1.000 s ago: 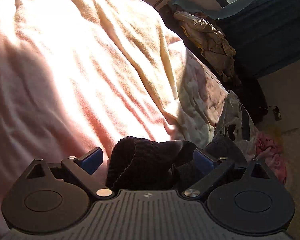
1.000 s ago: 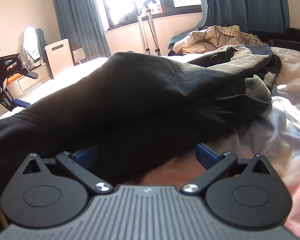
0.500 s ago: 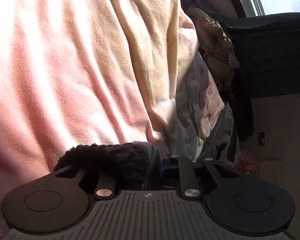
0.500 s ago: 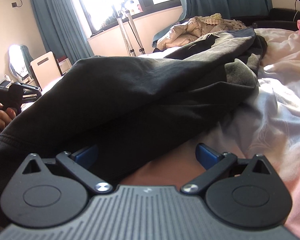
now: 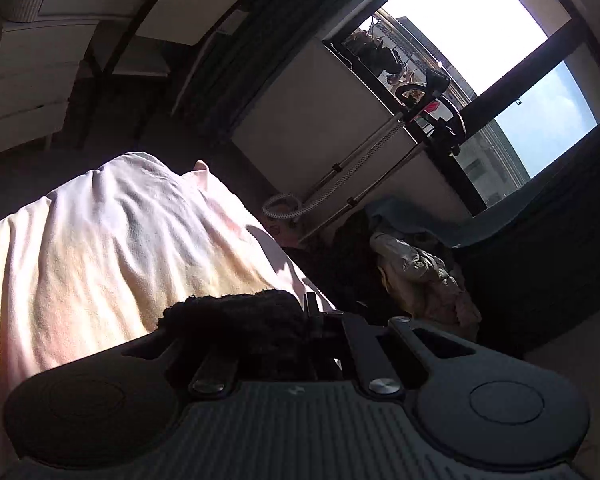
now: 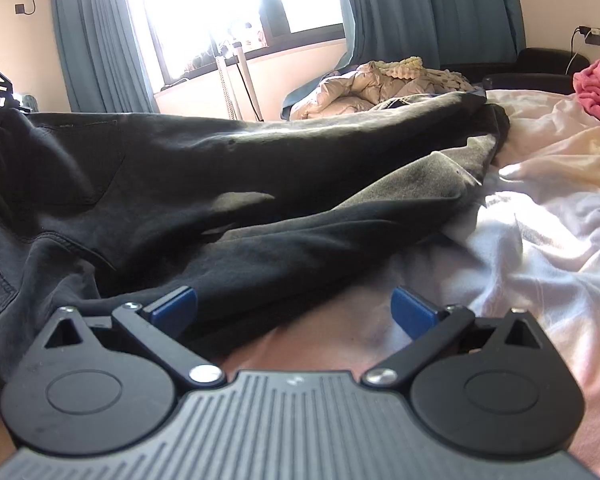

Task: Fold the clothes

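Sunlit bed [image 6: 540,216], pink-white sheet, window behind. Left gripper [image 5: 310,320] clamped tight on bunched edge of dark trousers [image 6: 180,184]. Right gripper [image 6: 294,308] spread wide, grasping nothing, low over sheet at trouser edge. Trousers lie on bed, long axis near-left to far-right.
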`<state>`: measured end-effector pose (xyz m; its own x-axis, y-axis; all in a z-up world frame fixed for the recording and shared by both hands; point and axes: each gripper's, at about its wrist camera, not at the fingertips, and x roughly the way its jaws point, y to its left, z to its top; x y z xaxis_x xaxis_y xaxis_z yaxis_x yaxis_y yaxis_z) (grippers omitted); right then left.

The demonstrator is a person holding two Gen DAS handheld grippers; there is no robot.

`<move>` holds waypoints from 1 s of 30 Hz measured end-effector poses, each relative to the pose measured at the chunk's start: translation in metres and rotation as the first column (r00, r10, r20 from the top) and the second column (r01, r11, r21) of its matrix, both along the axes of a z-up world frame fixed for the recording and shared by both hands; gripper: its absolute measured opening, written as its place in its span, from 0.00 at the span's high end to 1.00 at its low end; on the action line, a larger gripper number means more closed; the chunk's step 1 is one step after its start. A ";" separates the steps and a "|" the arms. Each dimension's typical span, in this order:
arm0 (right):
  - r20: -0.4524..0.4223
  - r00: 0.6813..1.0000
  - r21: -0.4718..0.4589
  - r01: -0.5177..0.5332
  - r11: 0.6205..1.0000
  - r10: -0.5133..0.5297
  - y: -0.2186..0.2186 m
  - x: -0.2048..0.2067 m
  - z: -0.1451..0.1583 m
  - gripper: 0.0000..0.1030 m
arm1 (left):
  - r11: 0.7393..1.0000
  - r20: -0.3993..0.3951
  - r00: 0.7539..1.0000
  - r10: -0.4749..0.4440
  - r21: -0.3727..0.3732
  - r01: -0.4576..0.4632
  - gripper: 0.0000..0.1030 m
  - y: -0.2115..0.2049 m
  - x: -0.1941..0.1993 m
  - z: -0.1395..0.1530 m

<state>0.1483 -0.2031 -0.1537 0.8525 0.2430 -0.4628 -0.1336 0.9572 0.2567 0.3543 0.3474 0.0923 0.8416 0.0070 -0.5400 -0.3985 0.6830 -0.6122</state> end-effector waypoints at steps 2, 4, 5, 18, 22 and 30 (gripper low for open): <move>-0.003 1.000 0.009 0.004 1.000 -0.004 -0.003 0.003 -0.002 0.00 | 0.996 0.017 0.999 0.051 0.073 -0.052 0.92 0.012 0.022 0.011; -0.006 1.000 0.018 0.008 1.000 -0.008 -0.005 0.005 -0.004 0.00 | 0.984 0.000 0.994 0.105 0.142 -0.104 0.92 0.022 0.046 0.002; -0.008 1.000 0.022 0.010 1.000 -0.010 -0.006 0.007 -0.004 0.00 | 0.978 -0.021 0.991 0.131 0.168 -0.126 0.92 0.027 0.058 -0.009; -0.033 0.999 0.045 0.033 0.998 -0.031 -0.009 0.027 -0.015 0.00 | 0.965 -0.159 0.987 0.033 0.261 0.010 0.04 0.005 0.076 -0.098; -0.012 0.999 0.026 0.038 0.999 -0.038 -0.007 0.022 -0.007 0.00 | 0.964 -0.157 0.988 -0.005 0.262 0.046 0.03 -0.003 0.044 -0.076; 0.054 0.997 0.019 0.059 0.998 -0.060 -0.014 -0.003 0.024 0.00 | 0.994 -0.047 0.999 -0.018 0.106 0.023 0.03 -0.050 -0.119 -0.082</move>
<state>0.1456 -0.2168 -0.1293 0.8896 0.1987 -0.4112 -0.0908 0.9593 0.2672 0.2355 0.2978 0.0102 0.8164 0.0493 -0.5754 -0.4097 0.7517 -0.5169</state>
